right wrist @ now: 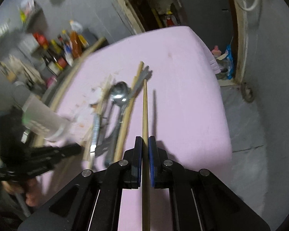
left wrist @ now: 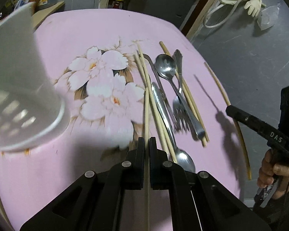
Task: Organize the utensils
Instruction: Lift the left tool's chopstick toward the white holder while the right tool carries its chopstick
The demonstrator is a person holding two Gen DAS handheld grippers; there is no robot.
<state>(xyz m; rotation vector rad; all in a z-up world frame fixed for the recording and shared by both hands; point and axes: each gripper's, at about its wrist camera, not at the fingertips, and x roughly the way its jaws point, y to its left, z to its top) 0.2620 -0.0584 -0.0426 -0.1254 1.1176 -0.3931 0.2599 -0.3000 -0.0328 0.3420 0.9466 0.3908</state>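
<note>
**Two chopsticks pinched, both easy to lose**

I have the left gripper [left wrist: 146, 144] clamped narrow on one chopstick [left wrist: 146, 111], which runs back between the jaws and forward over the pink table [left wrist: 90, 30]. The right gripper [right wrist: 144, 144] is likewise closed on its own stick [right wrist: 145, 104], lifted clear above the table with its shadow just beside it. The white holder [left wrist: 23, 77] sits tilted at the left of my left view, blurred, so I cannot tell whether it is standing on the table or being held up. The rest of the pile [left wrist: 169, 100] lies between my two tools: spoons, a fork, tongs and several more chopsticks, overlapping.

My worries from here:

- Each stick is thin and round and gripped at only one spot. A quick swing could let it pivot or slide out of the pads.
- The left stick's far end lies close to the pile. If I drag rather than lift, I judge it could snag and scatter the rest.
- The holder's mouth faces sideways towards me. A long stick entering off-axis could strike the rim and tip it.
- Both tools heading for one holder could collide.
</note>
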